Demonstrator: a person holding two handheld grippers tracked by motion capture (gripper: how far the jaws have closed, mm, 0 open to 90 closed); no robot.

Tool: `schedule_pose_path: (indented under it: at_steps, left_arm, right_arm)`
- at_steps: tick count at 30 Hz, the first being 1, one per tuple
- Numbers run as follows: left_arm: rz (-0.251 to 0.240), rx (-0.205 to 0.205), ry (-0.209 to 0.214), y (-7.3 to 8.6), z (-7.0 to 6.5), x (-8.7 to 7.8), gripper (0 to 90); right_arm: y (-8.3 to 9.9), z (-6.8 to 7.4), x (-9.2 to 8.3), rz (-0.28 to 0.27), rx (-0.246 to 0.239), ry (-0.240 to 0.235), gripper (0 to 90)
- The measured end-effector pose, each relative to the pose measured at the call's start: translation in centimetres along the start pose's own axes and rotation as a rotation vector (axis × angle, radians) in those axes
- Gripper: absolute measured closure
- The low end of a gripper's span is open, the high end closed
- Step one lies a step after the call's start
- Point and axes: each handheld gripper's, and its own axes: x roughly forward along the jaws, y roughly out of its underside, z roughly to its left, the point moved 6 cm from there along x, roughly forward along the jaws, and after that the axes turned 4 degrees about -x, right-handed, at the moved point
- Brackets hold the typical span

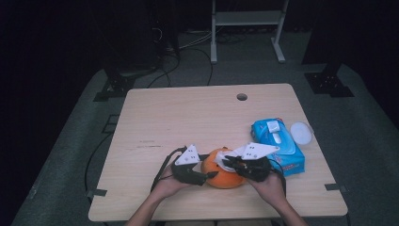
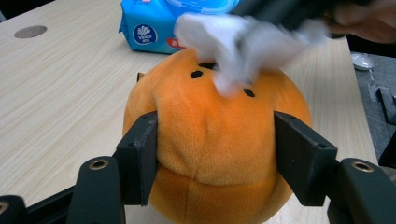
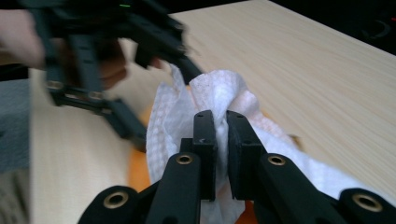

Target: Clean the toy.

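Note:
A round orange plush toy [image 1: 227,178] [image 2: 210,135] with small black marks sits near the front edge of the table. My left gripper [image 1: 206,177] [image 2: 217,158] grips it from the left, both pads pressed against its sides. A crumpled white wipe [image 1: 223,159] [image 2: 233,42] [image 3: 210,93] lies against the top of the plush. My right gripper [image 1: 234,163] [image 3: 222,121] is shut on that wipe, coming from the right. Orange plush [image 3: 137,172] peeks out beneath the wipe in the right gripper view, with the left gripper [image 3: 93,84] blurred behind.
A blue pack of wet wipes [image 1: 277,141] [image 2: 159,23] lies right of the plush, a round white lid [image 1: 301,133] beside it. The light wooden table [image 1: 188,117] has a cable hole [image 1: 242,97] [image 2: 30,31] near the far edge. Dark floor and stands surround it.

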Motion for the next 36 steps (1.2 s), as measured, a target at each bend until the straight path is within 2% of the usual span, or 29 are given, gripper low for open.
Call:
schedule_pose_path:
  at_steps: [2,4,6,8,10,12,14,16,19,20,22,25,26,28,29,30,31,34,36]
  left_arm:
    - [0.001,-0.004,0.004,0.1,0.1,0.0,35.5]
    - [-0.001,-0.025,0.010,0.0,0.1,0.0,30.8]
    - [-0.006,-0.069,0.018,-0.2,0.1,0.0,22.7]
    - [-0.010,-0.098,0.033,-0.4,0.1,-0.2,20.8]
    - [-0.001,-0.090,0.034,-0.3,0.0,-0.3,26.1]
    - [0.000,-0.075,0.039,-0.1,-0.1,-0.3,32.4]
    - [-0.006,-0.052,0.042,-0.2,-0.2,-0.1,36.3]
    - [-0.010,-0.014,0.045,-0.4,-0.8,0.1,37.9]
    - [0.006,0.058,0.035,-0.5,-1.5,0.2,38.4]
    - [0.007,0.064,0.035,-0.5,-1.5,0.2,38.4]
    - [0.000,0.058,0.044,-0.4,-1.4,0.1,38.2]
    - [0.000,0.048,0.045,-0.4,-1.2,0.0,36.5]
    - [0.002,0.025,0.041,-0.6,-1.0,-0.1,27.0]
    - [0.005,0.004,0.049,-0.6,-0.7,-0.3,23.3]
    - [0.010,-0.024,0.053,-0.6,-0.4,-0.4,22.3]
    - [0.010,-0.047,0.065,-0.5,-0.2,-0.4,22.8]
    - [0.015,-0.053,0.069,-0.4,-0.2,-0.3,25.0]
    - [0.027,-0.023,0.059,-0.2,-0.4,-0.2,31.9]
    - [0.032,0.010,0.058,-0.3,-0.5,-0.3,34.9]
  right_arm:
    - [0.6,-1.0,-0.3,0.013,0.015,0.023,82.2]
    - [1.2,-1.5,-0.5,0.026,0.051,0.002,82.1]
    - [1.4,-1.3,-0.5,0.036,0.052,-0.007,82.2]
    - [1.5,-0.6,-0.5,0.044,0.045,-0.019,82.2]
    - [1.4,0.4,-0.5,0.048,0.037,-0.052,82.2]
    - [1.2,1.2,-0.4,0.063,-0.006,-0.041,82.2]
    - [0.6,1.6,-0.5,0.048,-0.021,-0.039,82.3]
    - [-0.2,2.0,-0.4,0.026,-0.035,-0.048,82.3]
    - [-0.9,2.3,0.2,0.029,-0.070,-0.045,82.3]
    - [-0.9,2.1,0.3,0.031,-0.070,-0.041,82.3]
    - [-0.7,1.1,0.2,0.025,-0.036,-0.038,82.3]
    - [0.0,0.1,-0.1,0.043,-0.028,-0.019,82.1]
    - [0.9,-0.7,-0.5,0.051,0.025,-0.030,82.1]
    - [1.4,-0.8,-0.8,0.060,0.030,-0.029,82.1]
    - [1.5,-0.8,-1.0,0.063,0.030,-0.026,82.2]
    - [1.5,-0.7,-1.2,0.062,0.030,-0.028,82.2]
    - [1.5,-0.5,-1.2,0.064,0.026,-0.028,82.2]
    - [1.0,0.5,-0.9,0.061,0.004,-0.040,82.3]
    - [0.5,1.3,-0.6,0.055,-0.027,-0.049,82.2]
